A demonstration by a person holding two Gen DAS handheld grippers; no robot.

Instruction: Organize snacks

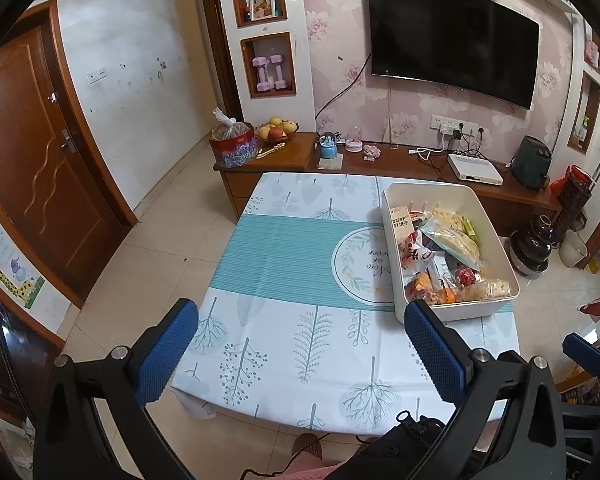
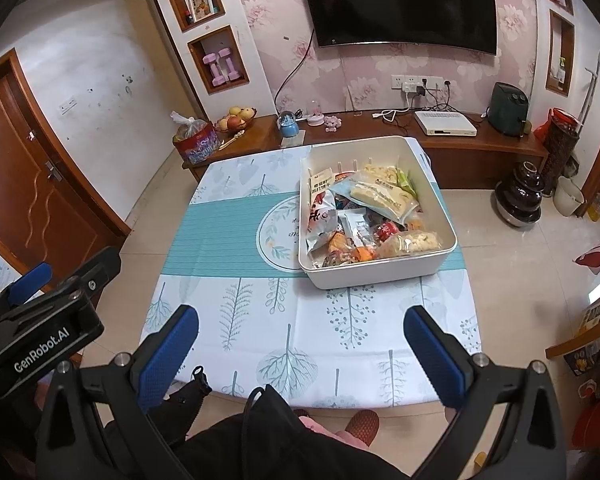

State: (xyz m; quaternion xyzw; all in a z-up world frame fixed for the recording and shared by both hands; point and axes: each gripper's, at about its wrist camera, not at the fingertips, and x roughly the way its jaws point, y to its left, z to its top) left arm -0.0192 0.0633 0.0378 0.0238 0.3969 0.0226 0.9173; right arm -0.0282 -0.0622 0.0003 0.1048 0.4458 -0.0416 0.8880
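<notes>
You hold both tongs, left point(image 1: 300, 344) and right point(image 2: 300, 350), wide open and empty above the worktop point(image 2: 260, 320), ready for the snack bin point(image 2: 380, 276).

The cloth-covered counter point(image 2: 260, 332) is white, printed with pale blue-grey trees and leaves, crossed by a teal striped band bearing a white round wreath emblem point(image 2: 278, 236). At right of centre, the cream plastic rectangular bin point(image 2: 380, 272) holds snack packets point(image 2: 364, 216) in red, orange, white, pale blue and yellow-green. Both hand-held grippers, left point(image 1: 300, 344) and right point(image 2: 300, 344), are black with blue textured pads point(image 2: 168, 352). At upper right, the wall point(image 2: 272, 12) carries pink floral wallpaper.
</notes>
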